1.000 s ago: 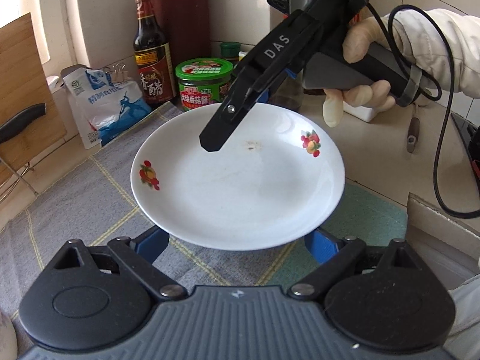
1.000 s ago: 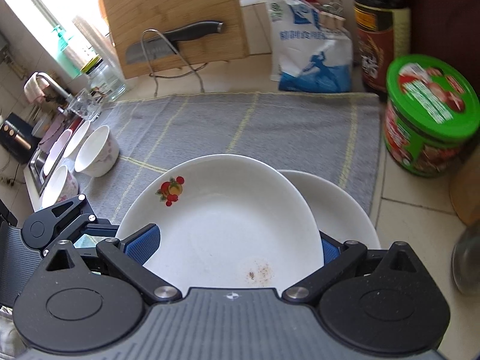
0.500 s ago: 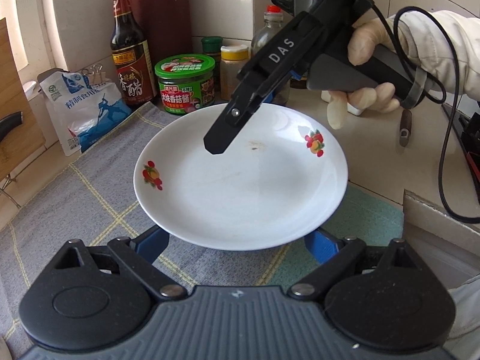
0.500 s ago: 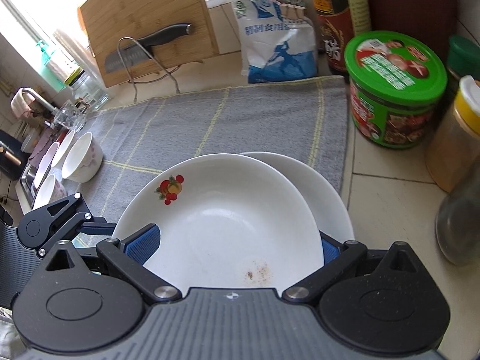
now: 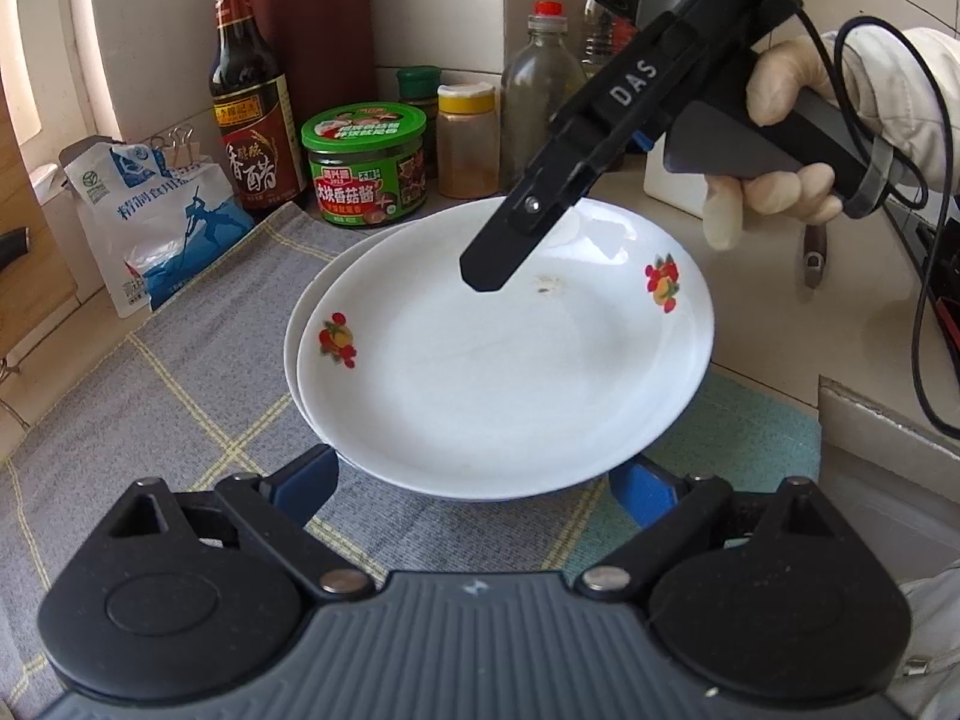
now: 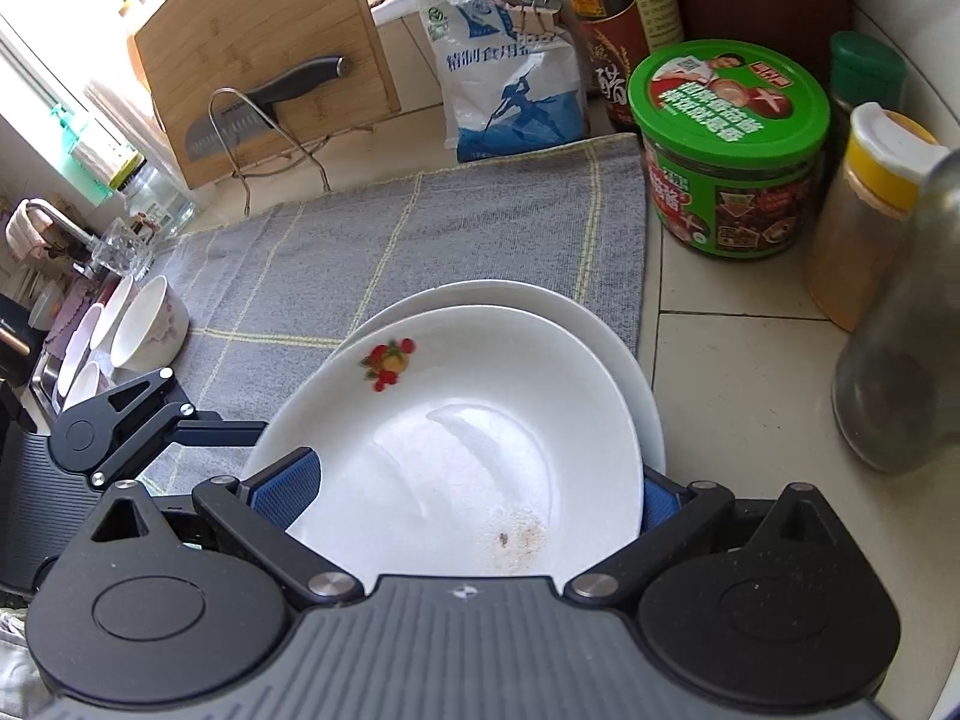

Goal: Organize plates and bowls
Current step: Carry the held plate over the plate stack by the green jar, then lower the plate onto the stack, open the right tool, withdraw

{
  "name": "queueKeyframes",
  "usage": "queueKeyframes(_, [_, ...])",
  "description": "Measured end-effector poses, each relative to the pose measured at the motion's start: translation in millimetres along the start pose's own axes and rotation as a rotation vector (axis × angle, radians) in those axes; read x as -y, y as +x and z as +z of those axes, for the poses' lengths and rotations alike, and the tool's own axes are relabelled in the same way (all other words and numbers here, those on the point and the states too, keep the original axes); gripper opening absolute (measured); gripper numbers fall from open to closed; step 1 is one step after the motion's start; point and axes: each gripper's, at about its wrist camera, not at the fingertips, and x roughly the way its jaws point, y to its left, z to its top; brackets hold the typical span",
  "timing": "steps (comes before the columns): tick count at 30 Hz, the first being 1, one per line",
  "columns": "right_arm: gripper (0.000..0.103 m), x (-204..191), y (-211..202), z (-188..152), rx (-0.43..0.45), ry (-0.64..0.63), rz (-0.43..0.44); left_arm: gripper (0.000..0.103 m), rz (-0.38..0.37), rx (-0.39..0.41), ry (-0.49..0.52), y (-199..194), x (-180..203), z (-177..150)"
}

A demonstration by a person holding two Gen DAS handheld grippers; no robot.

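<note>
I've got the fruit-print plate (image 5: 504, 360) carried from both sides, just over a plain plate (image 6: 528, 300) on the grey mat (image 5: 180, 396). Left gripper (image 5: 474, 483) spread wide under its near rim; right gripper (image 6: 480, 492) looks wide too, can't tell if it's pinching. Stacking step; next I lower it square and let go

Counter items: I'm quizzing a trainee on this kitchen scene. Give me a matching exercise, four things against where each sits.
Things:
1. Fruit plate
2. Salt bag
3. Knife
4. Green tub

Places:
A. against the cutting board
B. on bare tile beside the cloth
C. above a plain plate
D. behind the cloth's far edge

Pairs: 1-C, 2-D, 3-A, 4-B
</note>
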Motion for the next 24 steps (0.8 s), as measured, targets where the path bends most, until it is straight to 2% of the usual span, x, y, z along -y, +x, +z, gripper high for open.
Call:
queueKeyframes(15, [0.103,-12.2,-14.6,-11.4,0.023,0.0,-0.079,0.096,-0.02,0.016,-0.003,1.6,-1.3,-1.1])
queueKeyframes(24, [0.103,-19.7,-20.8,-21.3,0.023,-0.012,-0.13,0.097,-0.008,0.025,-0.007,1.4,0.7,-1.4])
